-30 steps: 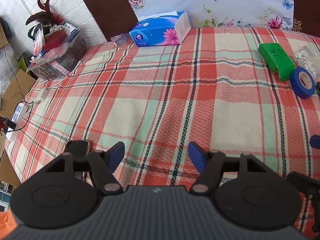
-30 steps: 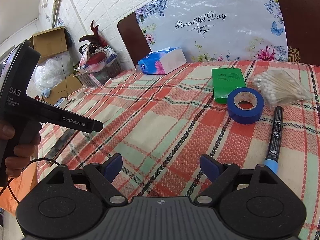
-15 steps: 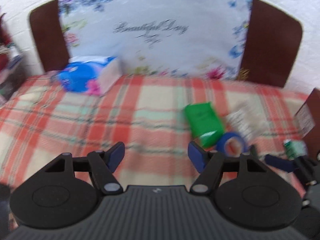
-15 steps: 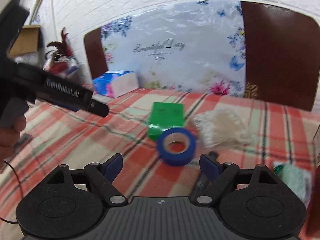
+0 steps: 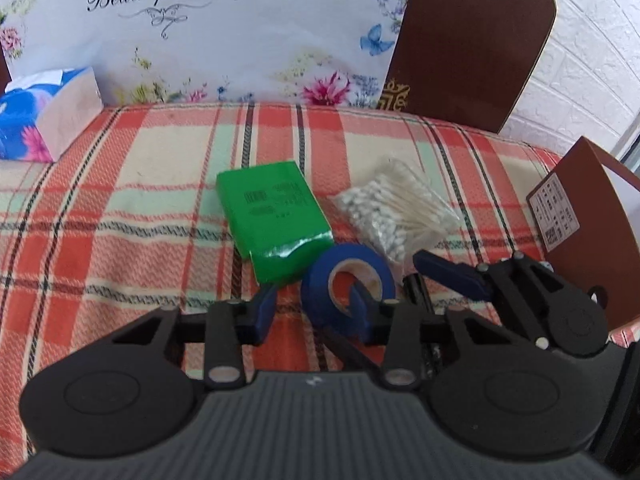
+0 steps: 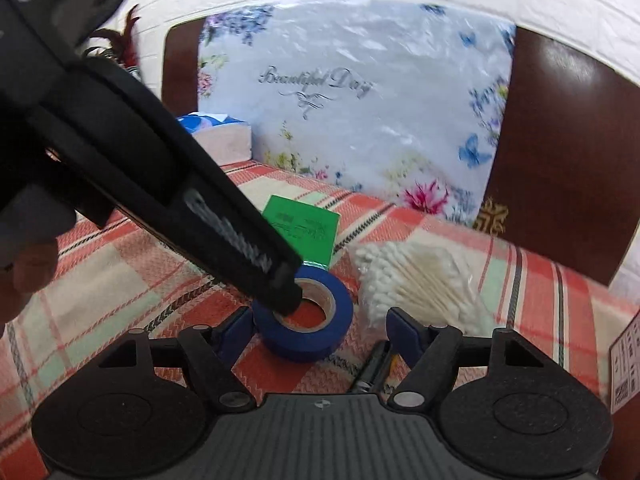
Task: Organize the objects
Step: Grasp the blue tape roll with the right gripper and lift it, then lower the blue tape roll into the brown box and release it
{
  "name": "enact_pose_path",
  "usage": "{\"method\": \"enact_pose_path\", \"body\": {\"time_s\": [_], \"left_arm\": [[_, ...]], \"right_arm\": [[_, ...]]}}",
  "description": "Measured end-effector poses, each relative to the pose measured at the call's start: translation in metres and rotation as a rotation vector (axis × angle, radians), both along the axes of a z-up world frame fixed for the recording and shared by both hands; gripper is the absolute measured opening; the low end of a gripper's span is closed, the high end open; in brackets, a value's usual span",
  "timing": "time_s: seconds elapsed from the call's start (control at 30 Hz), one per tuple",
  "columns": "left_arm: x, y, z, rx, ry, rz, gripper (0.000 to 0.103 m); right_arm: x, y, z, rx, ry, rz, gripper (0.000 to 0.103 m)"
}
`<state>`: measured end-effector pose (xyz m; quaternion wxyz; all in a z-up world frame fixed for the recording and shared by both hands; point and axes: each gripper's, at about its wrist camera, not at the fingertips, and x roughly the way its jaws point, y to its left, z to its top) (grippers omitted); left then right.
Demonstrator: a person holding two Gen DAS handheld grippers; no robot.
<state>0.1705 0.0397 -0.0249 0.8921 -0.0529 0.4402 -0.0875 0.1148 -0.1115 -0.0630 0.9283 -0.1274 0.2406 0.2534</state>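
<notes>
A blue tape roll [image 5: 347, 286] lies flat on the plaid tablecloth [image 5: 120, 216], and also shows in the right wrist view [image 6: 308, 324]. My left gripper [image 5: 316, 310] is open, its right finger over the roll's hole and its left finger outside the roll. My right gripper [image 6: 320, 330] is open just before the roll, which sits between its fingers. A green packet [image 5: 272, 220] lies behind the roll and a bag of cotton swabs [image 5: 396, 212] to its right. A black pen [image 6: 374, 368] lies under the right gripper, mostly hidden.
A tissue box [image 5: 44, 116] stands at the far left. A floral bag [image 5: 200, 28] and brown chair backs [image 5: 468, 40] line the table's far edge. A brown box [image 5: 588, 232] stands at the right edge. The left gripper's body crosses the right wrist view [image 6: 160, 168].
Both grippers swung right and came down close to the blue tape roll. The left gripper now has one finger over the roll's hole; the right gripper now brackets the roll.
</notes>
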Motion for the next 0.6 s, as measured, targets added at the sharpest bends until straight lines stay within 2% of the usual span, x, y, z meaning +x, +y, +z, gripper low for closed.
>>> {"method": "enact_pose_path", "body": {"time_s": [0.1,0.17,0.2,0.23,0.3,0.43,0.53,0.6], "left_arm": [[0.005,0.001,-0.006,-0.019,0.011,0.004,0.036],[0.009,0.001,-0.011,-0.036,0.026,-0.002,0.025],[0.011,0.001,-0.014,-0.044,0.040,0.008,0.023],[0.009,0.003,-0.014,-0.059,0.040,0.016,0.021],[0.000,0.002,-0.006,-0.048,0.021,0.015,0.020],[-0.026,0.003,0.010,-0.052,-0.009,0.028,0.020],[-0.042,-0.002,0.027,-0.044,-0.034,0.029,0.019],[-0.052,-0.014,0.043,-0.037,-0.084,-0.007,0.019]], "right_arm": [[0.002,0.008,-0.002,-0.035,-0.009,0.023,0.067],[0.011,0.012,-0.007,-0.044,0.024,0.034,0.067],[0.014,0.012,-0.007,-0.033,0.040,0.035,0.065],[0.016,0.011,-0.005,-0.012,0.065,0.044,0.058],[0.012,0.007,0.001,0.029,0.089,0.040,0.058],[-0.016,0.007,0.012,0.042,0.046,0.040,0.058],[-0.041,0.003,0.025,0.043,-0.018,0.032,0.058],[-0.056,-0.007,0.036,0.037,-0.083,0.010,0.058]]}}
